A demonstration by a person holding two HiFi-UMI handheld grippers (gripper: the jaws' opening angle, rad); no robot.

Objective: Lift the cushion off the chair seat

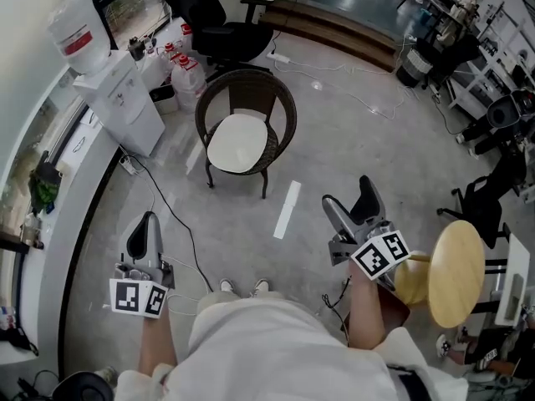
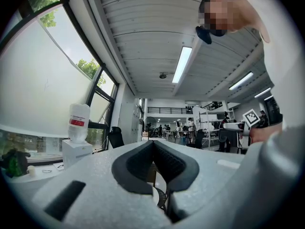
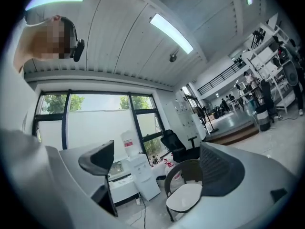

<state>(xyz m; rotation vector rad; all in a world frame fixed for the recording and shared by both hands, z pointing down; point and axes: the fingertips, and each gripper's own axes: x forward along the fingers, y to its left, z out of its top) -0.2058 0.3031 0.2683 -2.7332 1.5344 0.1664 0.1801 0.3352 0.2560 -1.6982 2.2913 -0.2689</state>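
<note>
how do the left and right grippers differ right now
The left gripper has its jaws together; the right gripper has them wide apart. The cushion shows plainly between the right gripper's jaws; the left gripper's closed jaws hide most of it. Both are empty, short of the chair.

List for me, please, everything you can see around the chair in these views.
wicker chair: one, dark brown, middle of the floor
cushion: one, white, on the wicker chair's seat
water dispenser: one, white, left of the wicker chair, bottle on top
water jugs: several, clear with red caps, between the dispenser and the wicker chair
office chair: one, black, behind the wicker chair
tape strip: one, white, on the floor in front of the wicker chair
wooden stool: one, tan, far right
left gripper: one, grey, lower left, fingers together
right gripper: one, grey, lower right, fingers apart, nothing between them
</note>
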